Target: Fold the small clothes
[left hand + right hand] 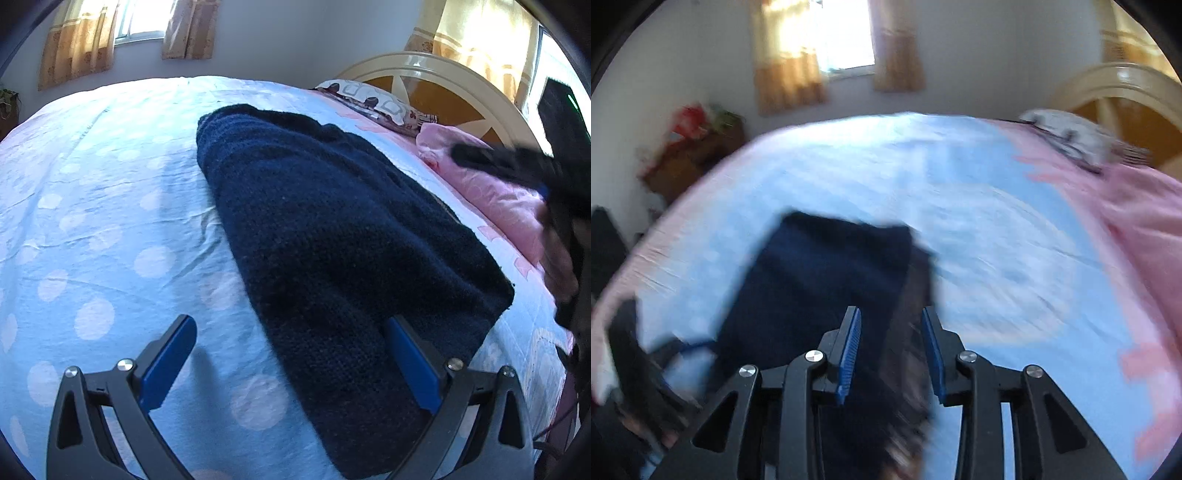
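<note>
A dark navy knitted garment (332,236) lies folded in a long strip on the blue polka-dot bedsheet (92,221). My left gripper (291,332) is open wide just above it, its right finger over the garment's near end and its left finger over bare sheet. In the blurred right wrist view the garment (820,280) lies below and to the left. My right gripper (892,325) is partly open over the garment's right edge, with nothing clearly held. The right gripper also shows as a dark blur in the left wrist view (517,158).
A pink blanket (498,199) and a patterned pillow (373,99) lie by the cream headboard (424,70). Curtained windows (140,26) are on the far wall. A cluttered stand (694,155) sits beside the bed's far left.
</note>
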`<state>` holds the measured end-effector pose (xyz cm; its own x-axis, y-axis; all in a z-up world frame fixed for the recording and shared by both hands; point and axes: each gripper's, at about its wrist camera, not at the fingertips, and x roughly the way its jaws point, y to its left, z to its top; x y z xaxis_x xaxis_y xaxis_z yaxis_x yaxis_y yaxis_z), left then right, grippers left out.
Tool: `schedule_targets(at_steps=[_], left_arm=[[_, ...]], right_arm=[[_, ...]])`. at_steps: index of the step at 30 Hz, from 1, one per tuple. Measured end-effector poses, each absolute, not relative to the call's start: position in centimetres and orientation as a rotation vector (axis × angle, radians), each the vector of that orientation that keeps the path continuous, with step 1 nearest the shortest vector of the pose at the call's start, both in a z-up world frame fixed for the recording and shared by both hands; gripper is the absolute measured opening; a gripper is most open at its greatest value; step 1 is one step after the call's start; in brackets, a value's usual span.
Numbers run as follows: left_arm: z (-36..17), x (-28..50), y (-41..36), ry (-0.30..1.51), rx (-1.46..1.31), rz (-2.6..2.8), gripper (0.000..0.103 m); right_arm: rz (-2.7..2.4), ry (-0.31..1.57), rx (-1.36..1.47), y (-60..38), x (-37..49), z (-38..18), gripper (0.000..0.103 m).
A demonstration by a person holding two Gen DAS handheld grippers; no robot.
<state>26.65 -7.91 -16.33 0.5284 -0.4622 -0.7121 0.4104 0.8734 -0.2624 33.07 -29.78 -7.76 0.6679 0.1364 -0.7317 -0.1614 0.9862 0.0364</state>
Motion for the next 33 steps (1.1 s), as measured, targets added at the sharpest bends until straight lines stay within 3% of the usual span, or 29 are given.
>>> schedule_targets(at_steps=[8,20,33], left_arm=[[-16.4,26.7,-8.0,0.877,-0.069,-0.524,0.103],[-16.6,26.8,-8.3,0.888,-0.033,-0.488,0.103],[-17.0,26.8,-8.4,0.908,-0.051,-0.492,0.103]], right_arm=[[0.121,1.008,0.068,-30.5,40.2,-15.2,0.034],[0.14,0.945,0.08,-31.7,38.8,-15.1,0.034],[0.096,0.926,0.192,-35.5,38.9,-12.5,0.045]])
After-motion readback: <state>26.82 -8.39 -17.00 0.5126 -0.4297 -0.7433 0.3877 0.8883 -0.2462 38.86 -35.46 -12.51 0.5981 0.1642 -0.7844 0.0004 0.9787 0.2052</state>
